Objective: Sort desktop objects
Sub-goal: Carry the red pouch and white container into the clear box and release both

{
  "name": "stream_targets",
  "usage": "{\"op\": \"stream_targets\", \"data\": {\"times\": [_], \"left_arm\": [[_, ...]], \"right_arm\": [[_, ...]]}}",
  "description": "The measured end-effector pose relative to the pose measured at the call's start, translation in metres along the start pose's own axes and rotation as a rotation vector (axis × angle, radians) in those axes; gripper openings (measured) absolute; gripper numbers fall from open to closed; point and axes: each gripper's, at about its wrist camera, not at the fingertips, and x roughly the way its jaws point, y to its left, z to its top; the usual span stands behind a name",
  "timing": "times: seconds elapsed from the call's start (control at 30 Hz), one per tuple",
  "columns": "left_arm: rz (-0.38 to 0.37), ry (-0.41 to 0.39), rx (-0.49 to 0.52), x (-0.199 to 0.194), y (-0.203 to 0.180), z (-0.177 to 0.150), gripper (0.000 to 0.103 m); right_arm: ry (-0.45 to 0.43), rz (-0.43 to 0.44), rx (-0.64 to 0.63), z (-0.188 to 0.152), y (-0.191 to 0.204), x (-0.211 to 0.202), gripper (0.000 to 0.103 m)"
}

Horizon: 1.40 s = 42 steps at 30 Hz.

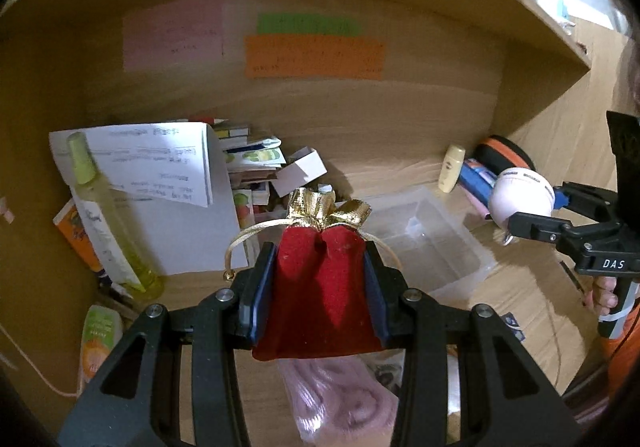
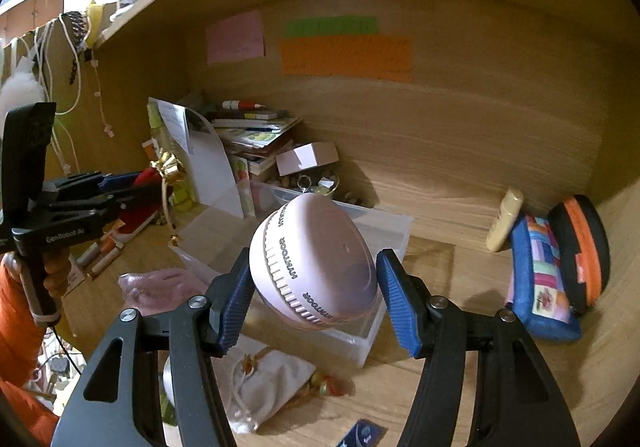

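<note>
My left gripper (image 1: 320, 271) is shut on a red velvet pouch (image 1: 320, 287) with a gold top and gold drawstring, held above the wooden desk. It also shows at the left of the right wrist view (image 2: 144, 187). My right gripper (image 2: 316, 287) is shut on a round pale pink desktop vacuum (image 2: 316, 263), tilted and held above a clear plastic bin (image 2: 384, 223). In the left wrist view the pink vacuum (image 1: 520, 195) hangs to the right of the clear plastic bin (image 1: 424, 239), with the right gripper (image 1: 540, 219) around it.
A stack of books and papers (image 1: 160, 167) and a yellow-green bottle (image 1: 108, 215) stand at the back left. A cream tube (image 2: 505, 225), a blue patchwork case (image 2: 540, 279) and a black-orange case (image 2: 584, 251) lie at right. A pink bag (image 1: 344, 399) and a white pouch (image 2: 264, 379) lie in front.
</note>
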Motion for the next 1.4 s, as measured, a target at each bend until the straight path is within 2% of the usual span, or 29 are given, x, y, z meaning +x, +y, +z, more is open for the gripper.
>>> {"op": "stream_targets", "data": {"times": [0.37, 0.83, 1.07, 1.23, 1.4], "left_arm": [[-0.006, 0.081, 0.026, 0.049, 0.001, 0.012, 0.041], [-0.057, 0.292, -0.019, 0.109, 0.006, 0.005, 0.041], [-0.08, 0.365, -0.009, 0.119, 0.006, 0.004, 0.041], [-0.089, 0.458, 0.002, 0.134, 0.006, 0.002, 0.041], [-0.078, 0.513, 0.001, 0.142, 0.011, -0.001, 0.041]], "right_arm": [[0.069, 0.025, -0.01, 0.012, -0.001, 0.047, 0.057], [0.233, 0.032, -0.037, 0.008, -0.011, 0.115, 0.057], [0.305, 0.034, -0.06, 0.003, -0.007, 0.141, 0.057], [0.361, 0.039, -0.082, 0.002, -0.002, 0.157, 0.057], [0.402, 0.04, -0.107, 0.0, 0.004, 0.165, 0.057]]}}
